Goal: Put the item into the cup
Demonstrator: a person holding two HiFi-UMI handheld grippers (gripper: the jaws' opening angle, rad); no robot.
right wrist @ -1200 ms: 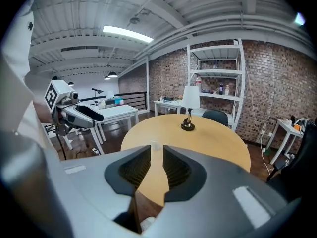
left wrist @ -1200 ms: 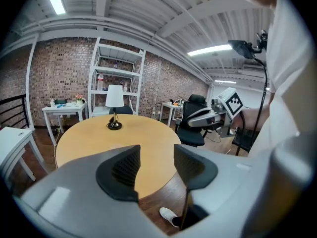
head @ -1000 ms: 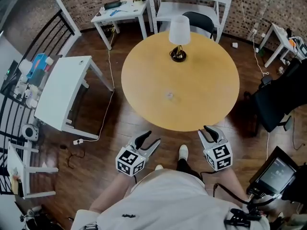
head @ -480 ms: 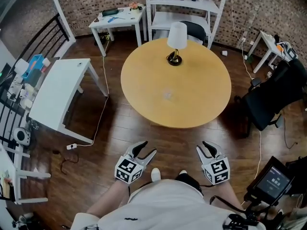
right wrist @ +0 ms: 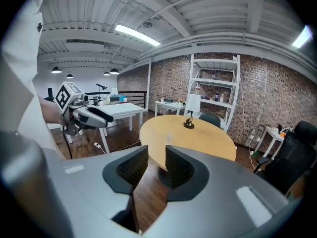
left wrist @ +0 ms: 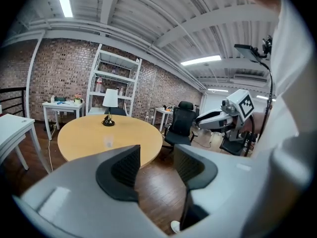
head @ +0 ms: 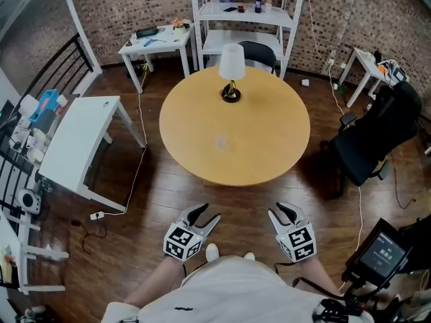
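Round yellow wooden table (head: 269, 147) bore a small clear cup (head: 221, 140) – contents unreadable. Left gripper (head: 207, 214) and right gripper (head: 277, 211) hung low, well short of it – jaws parted, empty, seemingly idle.

I'm standing in a loft-style office or studio. A brick wall (head: 114, 5) runs along the top of the head view, with a white shelving unit (head: 276, 15), a white desk (head: 77, 140) at left, a black office chair (head: 377, 133) at right and a round wooden table (head: 236, 147) at centre.

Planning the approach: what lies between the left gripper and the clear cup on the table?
In the head view, only bare wooden floor and bare tabletop lie between the left gripper and the cup.
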